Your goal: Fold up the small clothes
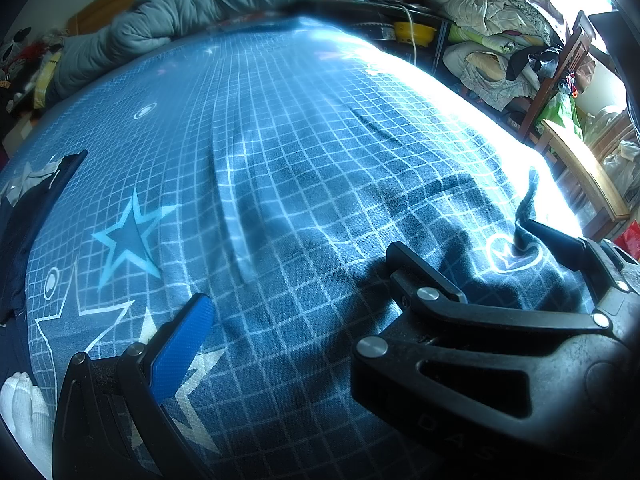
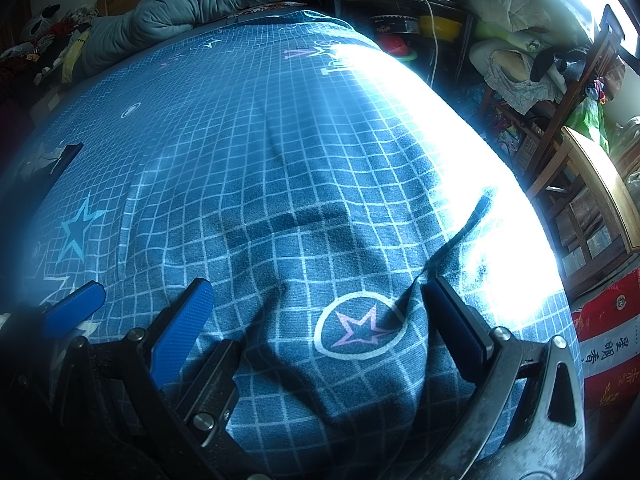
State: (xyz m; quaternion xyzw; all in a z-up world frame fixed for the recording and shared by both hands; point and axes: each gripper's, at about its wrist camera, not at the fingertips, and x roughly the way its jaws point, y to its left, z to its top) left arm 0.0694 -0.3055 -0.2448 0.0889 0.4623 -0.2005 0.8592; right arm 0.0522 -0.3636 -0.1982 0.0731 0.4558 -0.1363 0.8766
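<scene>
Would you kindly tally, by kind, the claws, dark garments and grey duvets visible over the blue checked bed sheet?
claws: 2, the left claw and the right claw
dark garment: 1
grey duvet: 1
Total: 4

Dark navy garment [image 1: 24,216] lies flat at the 9 o'clock edge, partly cut off by the frame; a pale inner patch shows near its upper corner.
</scene>
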